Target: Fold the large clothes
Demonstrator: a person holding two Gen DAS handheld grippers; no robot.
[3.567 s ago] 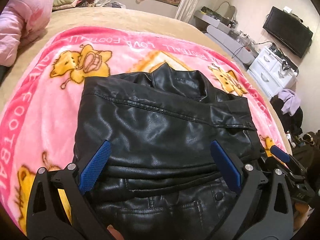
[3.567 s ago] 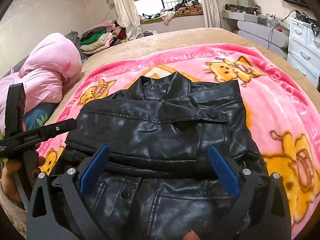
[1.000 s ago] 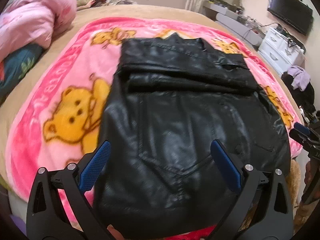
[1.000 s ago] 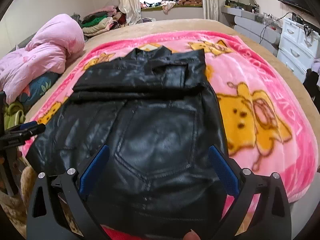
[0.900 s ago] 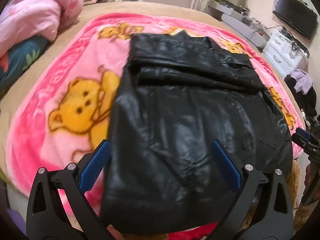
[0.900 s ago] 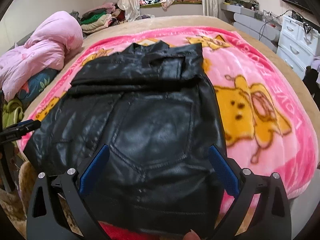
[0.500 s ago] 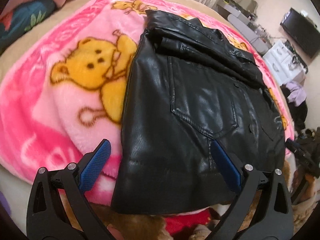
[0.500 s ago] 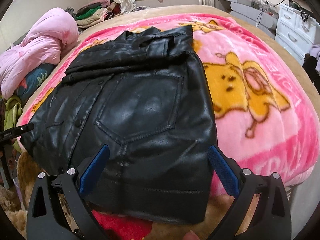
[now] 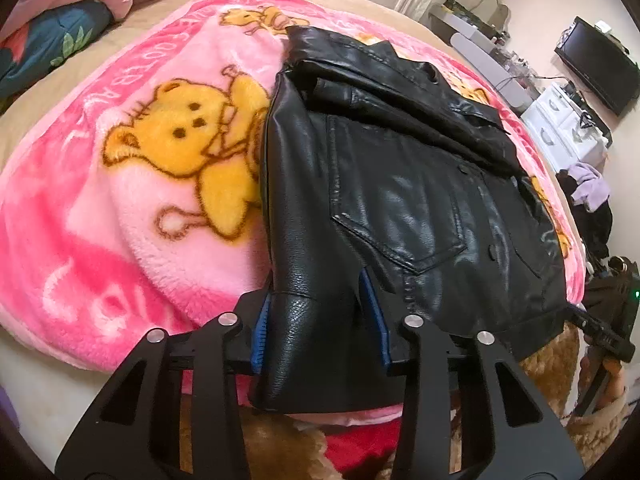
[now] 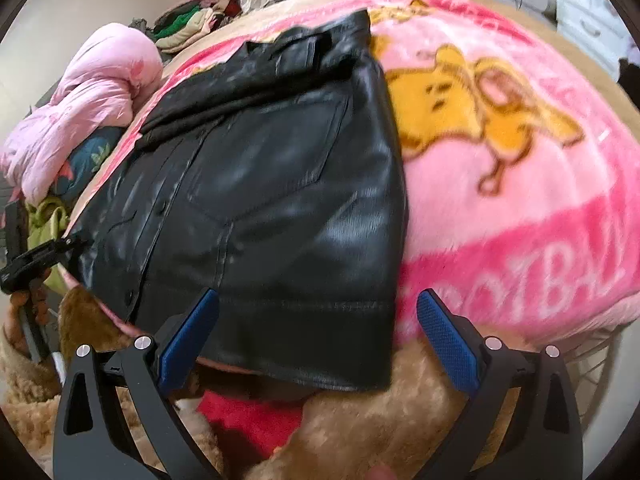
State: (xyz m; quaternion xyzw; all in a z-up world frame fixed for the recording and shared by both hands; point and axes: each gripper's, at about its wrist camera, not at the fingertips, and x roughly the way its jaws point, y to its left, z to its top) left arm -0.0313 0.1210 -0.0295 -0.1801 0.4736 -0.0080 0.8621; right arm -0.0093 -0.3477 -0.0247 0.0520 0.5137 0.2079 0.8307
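The left gripper (image 9: pixel 320 320) clamps the near left hem corner of the black leather jacket (image 9: pixel 400 184). The right gripper (image 10: pixel 318 334), jaws wide, straddles the right hem corner ungripped. The jacket's long axis runs straight ahead across the pink blanket (image 9: pixel 120 184).

Our left gripper (image 9: pixel 320 320) is down low with its two blue-padded fingers (image 9: pixel 259 328) squeezed in close, pinching a fold of black leather between them. Our right gripper (image 10: pixel 318 338) is a different story: fingers spread wide apart, blue pads (image 10: pixel 444 338) facing each other with nothing clamped between them, hovering just off the near edge. In the right wrist view we can see the left one poking in at the far left edge.
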